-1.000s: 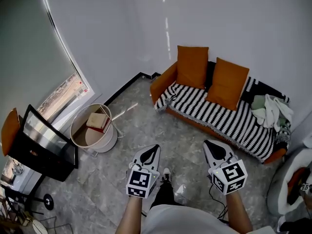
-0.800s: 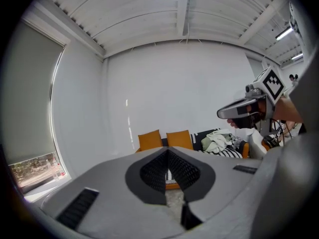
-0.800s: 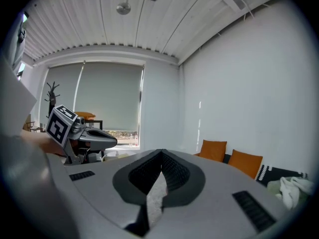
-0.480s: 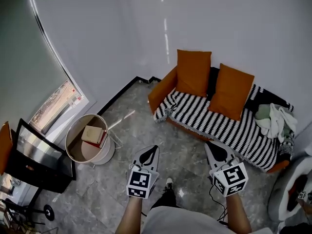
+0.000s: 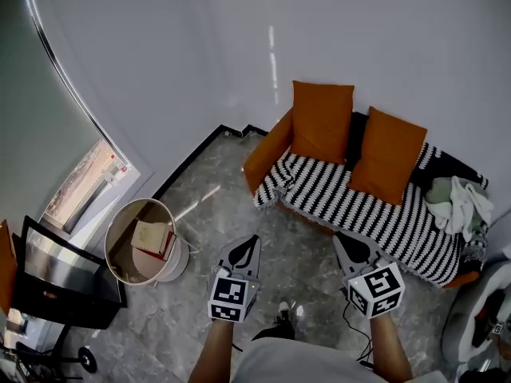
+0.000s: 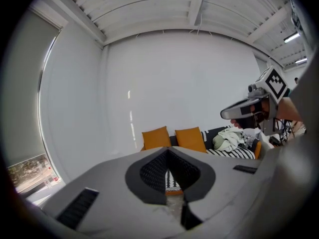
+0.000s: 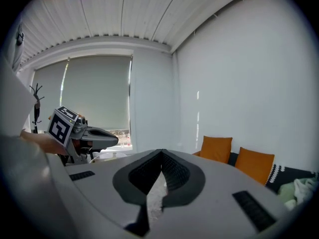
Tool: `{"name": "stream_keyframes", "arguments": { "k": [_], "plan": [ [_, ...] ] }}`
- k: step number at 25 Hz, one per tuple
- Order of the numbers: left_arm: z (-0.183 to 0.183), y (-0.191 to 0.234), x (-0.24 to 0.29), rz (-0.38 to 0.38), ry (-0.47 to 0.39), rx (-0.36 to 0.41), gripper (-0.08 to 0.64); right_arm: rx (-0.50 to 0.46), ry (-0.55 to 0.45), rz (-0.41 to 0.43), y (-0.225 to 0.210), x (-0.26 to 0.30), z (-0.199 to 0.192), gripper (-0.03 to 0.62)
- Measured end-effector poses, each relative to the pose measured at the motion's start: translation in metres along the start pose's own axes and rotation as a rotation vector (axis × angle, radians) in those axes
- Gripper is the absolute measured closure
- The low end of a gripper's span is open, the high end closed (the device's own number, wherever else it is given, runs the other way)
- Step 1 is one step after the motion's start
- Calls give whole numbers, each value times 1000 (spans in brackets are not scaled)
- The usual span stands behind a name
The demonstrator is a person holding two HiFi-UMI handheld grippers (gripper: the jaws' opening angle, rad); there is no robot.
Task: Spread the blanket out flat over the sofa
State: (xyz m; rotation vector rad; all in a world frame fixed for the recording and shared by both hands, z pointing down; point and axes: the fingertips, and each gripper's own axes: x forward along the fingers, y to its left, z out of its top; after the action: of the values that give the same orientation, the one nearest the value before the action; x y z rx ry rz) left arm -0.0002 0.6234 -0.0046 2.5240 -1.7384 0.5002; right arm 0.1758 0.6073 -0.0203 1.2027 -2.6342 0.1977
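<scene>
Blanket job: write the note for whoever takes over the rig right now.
Left gripper: shut, empty.
Right gripper: shut, empty.
Both are held over the floor, short of the sofa.
Striped blanket lies across the seat. Two orange cushions stand on it and a clothes pile sits at its right end.
Done: blanket looks mostly spread.
Left to do: smooth the bunched corner by the orange arm.

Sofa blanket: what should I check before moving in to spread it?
1. Left gripper shut and empty: ok.
2. Right gripper shut and empty: ok.
3. Grippers at the sofa: not ok, both are short of it.
4. Blanket free of cushions: not ok, two stand on it.
5. Sofa's right end free: not ok, clothes are heaped there.
6. Blanket flat: cannot tell.
</scene>
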Motion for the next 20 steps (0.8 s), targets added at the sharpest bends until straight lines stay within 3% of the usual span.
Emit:
{"name": "stream_keyframes", "arguments": {
  "k": [20],
  "plan": [
    [-20,83,106,-62,59,2,552,27,81,-23,-35,129,3,594]
  ]
}}
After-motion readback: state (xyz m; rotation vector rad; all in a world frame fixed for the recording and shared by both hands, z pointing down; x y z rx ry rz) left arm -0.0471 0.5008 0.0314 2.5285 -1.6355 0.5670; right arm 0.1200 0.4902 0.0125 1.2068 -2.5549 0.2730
